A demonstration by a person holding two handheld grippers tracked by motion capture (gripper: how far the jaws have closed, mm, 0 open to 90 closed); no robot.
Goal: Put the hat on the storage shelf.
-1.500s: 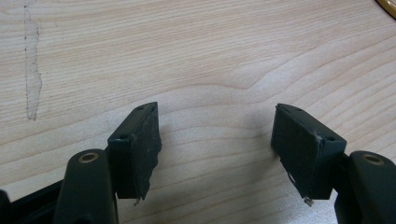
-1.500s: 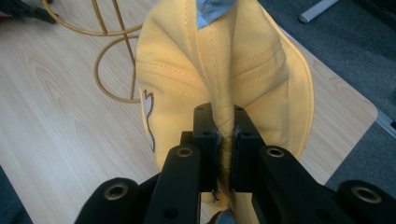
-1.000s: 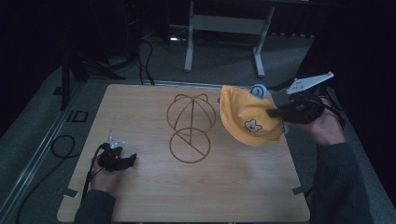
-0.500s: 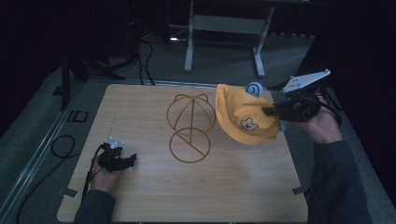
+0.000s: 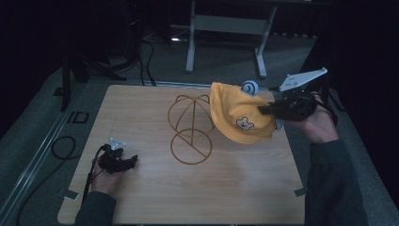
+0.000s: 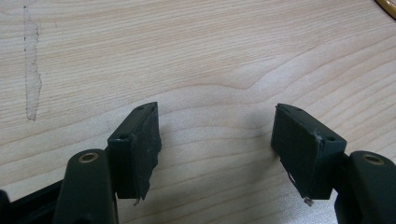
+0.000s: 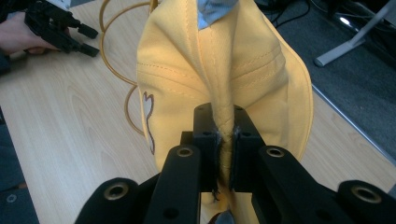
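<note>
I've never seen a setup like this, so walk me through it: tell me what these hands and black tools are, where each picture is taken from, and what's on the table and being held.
A person sits at a wooden table holding a two-jaw gripper in each hand. One picture looks down from above; the other two come from cameras riding on the grippers. The right gripper pinches a fold of a yellow cap with a bear patch, held in the air beside a gold wire hat stand. The close-up shows its jaws shut on the fabric. The left gripper rests on the table, jaws open, nothing between them.
</note>
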